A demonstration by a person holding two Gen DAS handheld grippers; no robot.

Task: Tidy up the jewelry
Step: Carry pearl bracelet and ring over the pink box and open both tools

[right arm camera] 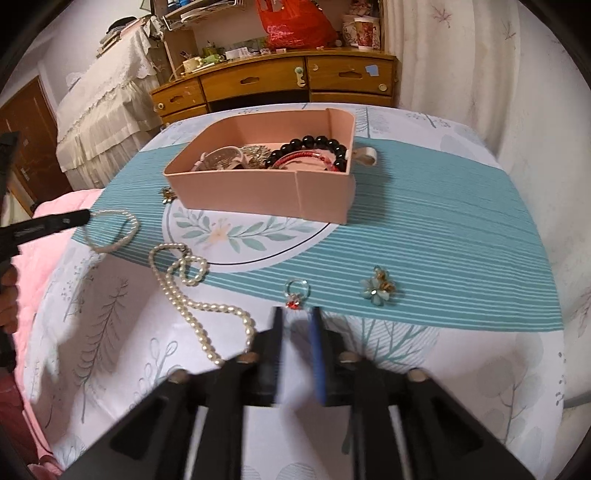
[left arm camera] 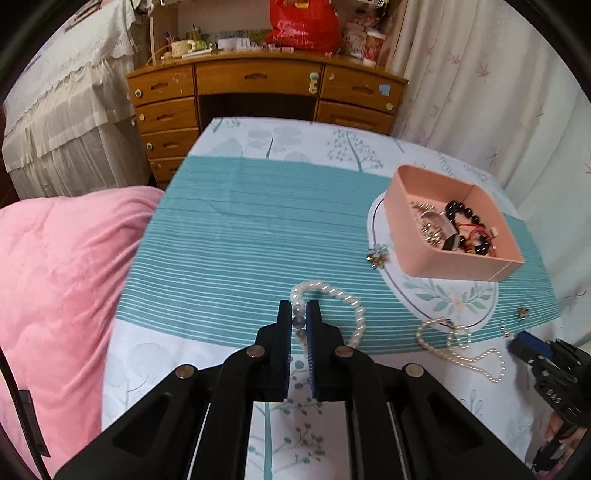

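Observation:
A pink box (left arm camera: 421, 254) (right arm camera: 258, 192) stands on the teal-striped cloth and holds a black bead bracelet (left arm camera: 461, 214) (right arm camera: 317, 142) and other jewelry. My left gripper (left arm camera: 299, 308) is shut on a white pearl bracelet (left arm camera: 347, 299), which also shows in the right wrist view (right arm camera: 118, 236). A long pearl necklace (left arm camera: 458, 347) (right arm camera: 195, 295) lies loose nearby. My right gripper (right arm camera: 295, 314) is open just short of a ring with a red stone (right arm camera: 295, 291). A pale blue flower brooch (right arm camera: 376, 290) lies to the ring's right. A gold brooch (left arm camera: 376, 254) (right arm camera: 168, 194) lies by the box's corner.
A pink quilt (left arm camera: 55, 280) lies along the table's left side. A wooden desk with drawers (left arm camera: 258, 92) and a red bag (left arm camera: 303, 22) stands behind the table. White curtains (left arm camera: 498, 92) hang at the right. A small brooch (left arm camera: 522, 312) lies near the table's right edge.

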